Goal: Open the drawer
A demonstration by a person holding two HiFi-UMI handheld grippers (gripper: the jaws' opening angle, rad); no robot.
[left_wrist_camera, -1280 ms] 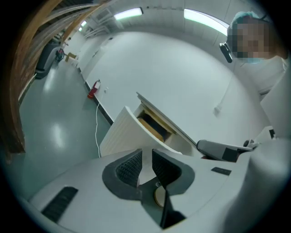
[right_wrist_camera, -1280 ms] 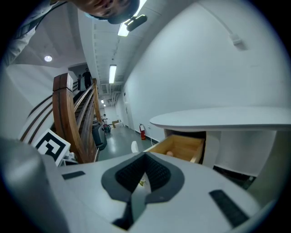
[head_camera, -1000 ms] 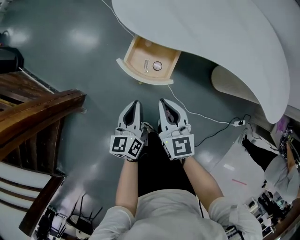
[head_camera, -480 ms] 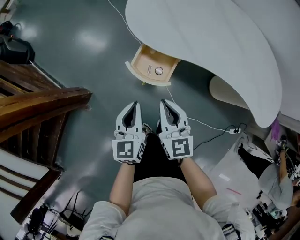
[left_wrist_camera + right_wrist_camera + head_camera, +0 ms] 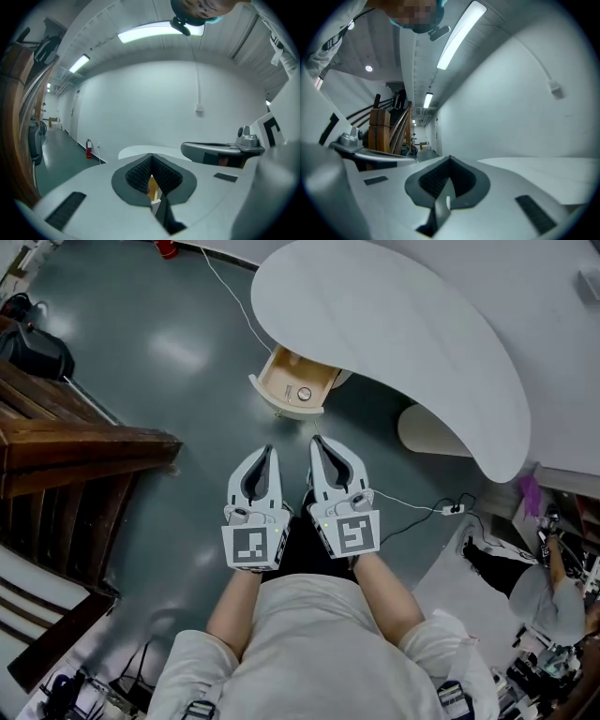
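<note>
The light wooden drawer [image 5: 292, 390] stands pulled out from under the white curved table [image 5: 403, 324], with a small round item [image 5: 304, 394] inside it. My left gripper [image 5: 268, 451] and right gripper [image 5: 316, 442] are held side by side in front of the person's body, well short of the drawer and high above the floor. Both are shut with nothing between the jaws. In the left gripper view the left gripper [image 5: 151, 159] shows a sliver of the drawer's wood [image 5: 153, 186] through its gap. The right gripper [image 5: 450, 159] points along the white wall.
A dark wooden staircase [image 5: 75, 456] fills the left side. A white cable [image 5: 412, 502] runs over the grey floor to a power strip [image 5: 455, 509]. The table's pedestal [image 5: 431, 432] stands right of the drawer. A fire extinguisher [image 5: 88, 149] stands by the wall.
Both grippers have risen together and stayed shut. The drawer and floor now look smaller and farther below. The drawer stays pulled out.
</note>
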